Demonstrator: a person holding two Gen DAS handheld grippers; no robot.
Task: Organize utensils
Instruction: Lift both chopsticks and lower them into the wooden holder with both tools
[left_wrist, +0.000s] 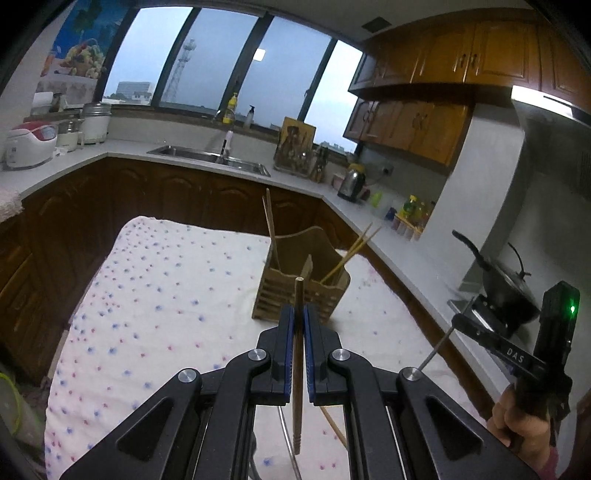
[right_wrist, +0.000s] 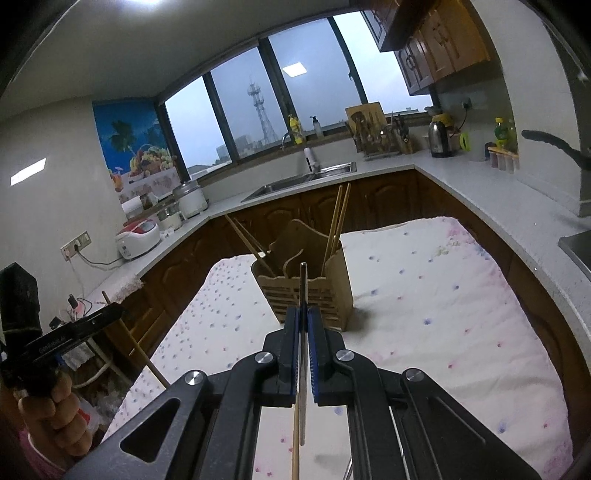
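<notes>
A wooden utensil holder (left_wrist: 301, 286) stands on a cloth-covered table (left_wrist: 155, 295), the cloth white with small blue and pink dots. A middle divider splits the holder into two compartments, and its front is slatted. In the left wrist view, the left compartment holds a pair of darker wooden chopsticks (left_wrist: 271, 230) standing nearly upright, and the right compartment holds a paler pair (left_wrist: 351, 253) leaning out to the right. The left gripper (left_wrist: 299, 314) is closed tight on a brown wooden chopstick (left_wrist: 297, 369), held above the table just short of the holder and pointing toward it. The right gripper (right_wrist: 303, 314) is likewise clamped on a thin metal chopstick (right_wrist: 303, 354), aimed at the holder's front. Another pale chopstick (right_wrist: 295, 443) lies on the cloth below it.
</notes>
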